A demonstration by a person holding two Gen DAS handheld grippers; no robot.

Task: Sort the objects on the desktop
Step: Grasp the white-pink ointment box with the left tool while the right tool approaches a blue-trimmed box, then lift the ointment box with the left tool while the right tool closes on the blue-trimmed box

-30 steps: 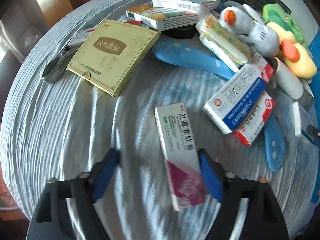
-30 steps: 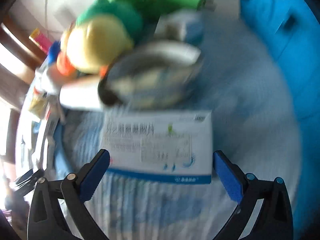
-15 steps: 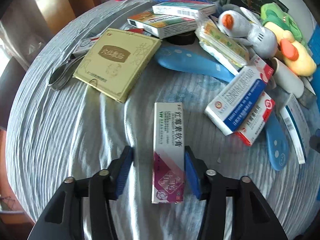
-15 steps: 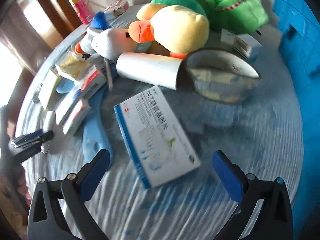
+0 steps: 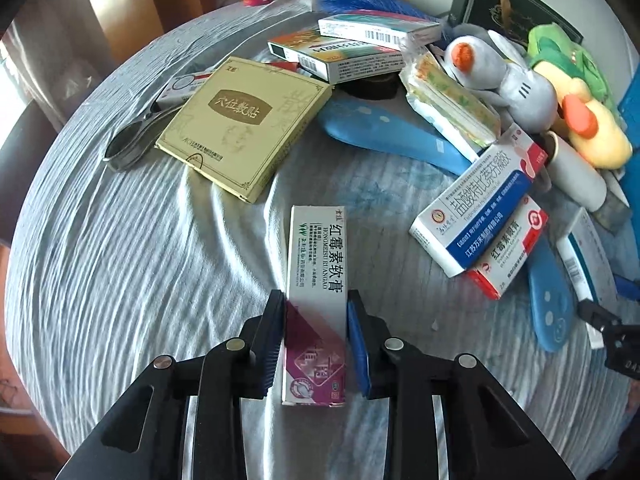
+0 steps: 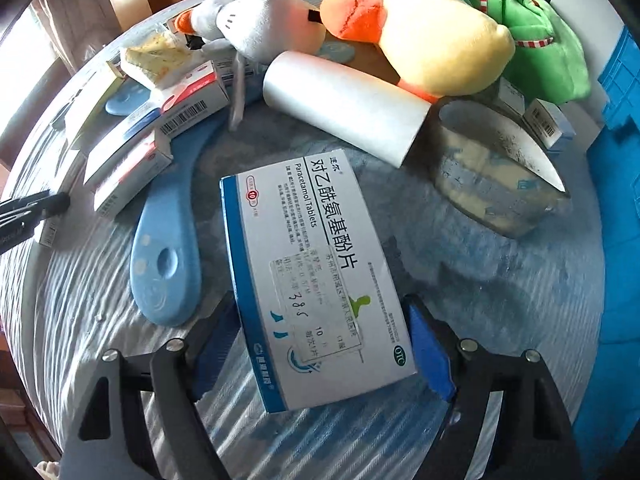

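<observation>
My left gripper (image 5: 314, 350) pinching ointment box (image 5: 317, 280) at purple end, box flat on grey-blue cloth (image 5: 132, 264). My right gripper (image 6: 320, 346) straddles paracetamol box (image 6: 308, 268) — pads against both long edges, firm grip unclear. Blue crate (image 6: 622, 92) at right — contents hidden, cut off.

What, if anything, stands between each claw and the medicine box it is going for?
Nothing visible. The left claw already straddles the ointment box, pads against its sides; the right claw brackets the paracetamol box.
</observation>
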